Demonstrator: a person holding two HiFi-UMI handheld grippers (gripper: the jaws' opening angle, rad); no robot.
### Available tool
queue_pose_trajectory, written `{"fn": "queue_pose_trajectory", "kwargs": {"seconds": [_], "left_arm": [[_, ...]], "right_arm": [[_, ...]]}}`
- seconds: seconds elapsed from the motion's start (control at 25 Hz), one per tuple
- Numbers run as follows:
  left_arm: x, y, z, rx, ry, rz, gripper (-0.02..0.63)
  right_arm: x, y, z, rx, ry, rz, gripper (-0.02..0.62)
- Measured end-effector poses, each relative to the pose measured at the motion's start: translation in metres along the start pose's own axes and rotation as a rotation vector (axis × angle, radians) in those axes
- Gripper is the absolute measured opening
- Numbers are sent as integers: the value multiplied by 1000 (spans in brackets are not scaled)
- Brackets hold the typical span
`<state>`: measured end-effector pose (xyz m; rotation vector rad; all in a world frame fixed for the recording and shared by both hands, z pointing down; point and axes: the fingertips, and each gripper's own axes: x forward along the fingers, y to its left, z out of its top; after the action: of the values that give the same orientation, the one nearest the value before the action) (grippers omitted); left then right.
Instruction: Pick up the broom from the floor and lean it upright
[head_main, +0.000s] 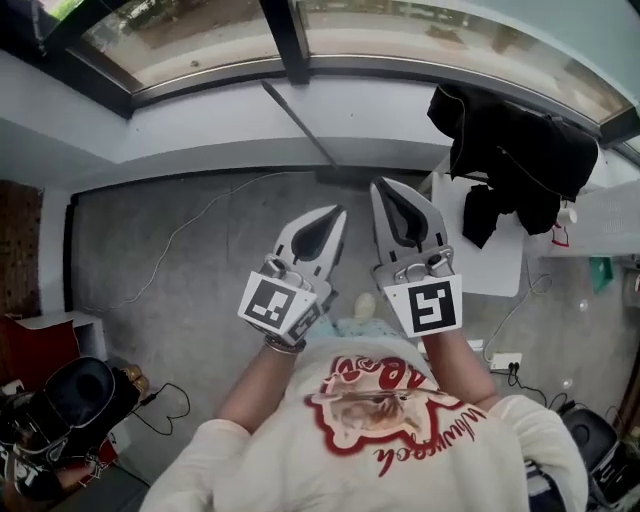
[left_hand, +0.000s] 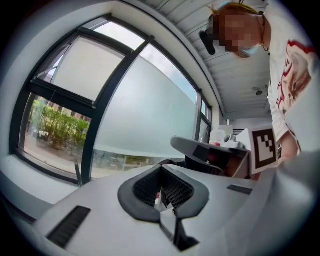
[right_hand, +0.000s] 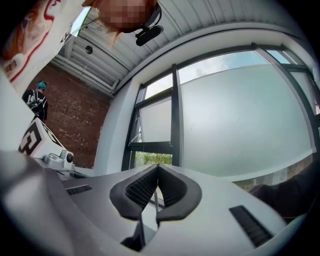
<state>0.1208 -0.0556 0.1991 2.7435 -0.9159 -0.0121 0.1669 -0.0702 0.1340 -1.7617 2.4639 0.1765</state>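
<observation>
1. Grey concrete floor (head_main: 200, 290) lies below both sets of jaws; a thin cable (head_main: 190, 225) crosses it to their left.
2. Broom (head_main: 300, 125) leans on the white wall (head_main: 200, 130) under the window (left_hand: 145, 110), ahead of the jaw tips and untouched.
3. Left gripper (head_main: 337, 213) and right gripper (head_main: 385, 190): both clenched, nothing between the pads.
4. White table (head_main: 500, 265) with a dark garment (head_main: 510, 150) stands right of the right jaws.

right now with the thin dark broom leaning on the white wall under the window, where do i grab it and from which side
Grip the thin dark broom midway up its slim handle, jaws across the stick, coming from the room side. Its top leans on the white wall and its head sits on the grey floor, so the back is blocked.
</observation>
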Motion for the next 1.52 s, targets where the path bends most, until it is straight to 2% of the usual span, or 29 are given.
{"fn": "queue_pose_trajectory", "kwargs": {"seconds": [0.2, 0.36, 0.52, 0.68, 0.76, 0.84, 1.0, 1.12, 1.24, 1.36, 1.52], "left_arm": [[-58, -26, 33, 92, 4, 21, 20], [-90, -32, 45, 116, -24, 17, 20], [-137, -38, 48, 147, -69, -61, 20], [-185, -60, 30, 138, -51, -183, 20], [-211, -68, 22, 122, -37, -236, 20], [-240, -71, 14, 110, -23, -268, 20], [-274, -65, 3, 52, -1, -259, 20], [-287, -79, 11, 74, -50, -265, 20], [-288, -92, 23, 107, -82, -237, 20], [-288, -114, 25, 121, -93, -197, 20], [-272, -163, 16, 105, -122, -144, 20]], "right_arm": [[-16, 43, 51, 10, -56, 33, 25], [-38, 78, 60, 4, -38, 37, 25], [-67, 121, 67, -32, -24, -25, 25], [-116, 155, 71, -73, 6, -150, 25], [-138, 174, 65, -62, 29, -210, 25], [-154, 204, 56, -59, 57, -226, 25], [-169, 252, 47, -78, 108, -182, 25], [-173, 266, 51, -54, 112, -129, 25], [-174, 266, 65, -12, 71, -94, 25], [-192, 258, 85, -22, 22, -56, 25], [-240, 232, 87, -26, 39, -5, 25]]}}
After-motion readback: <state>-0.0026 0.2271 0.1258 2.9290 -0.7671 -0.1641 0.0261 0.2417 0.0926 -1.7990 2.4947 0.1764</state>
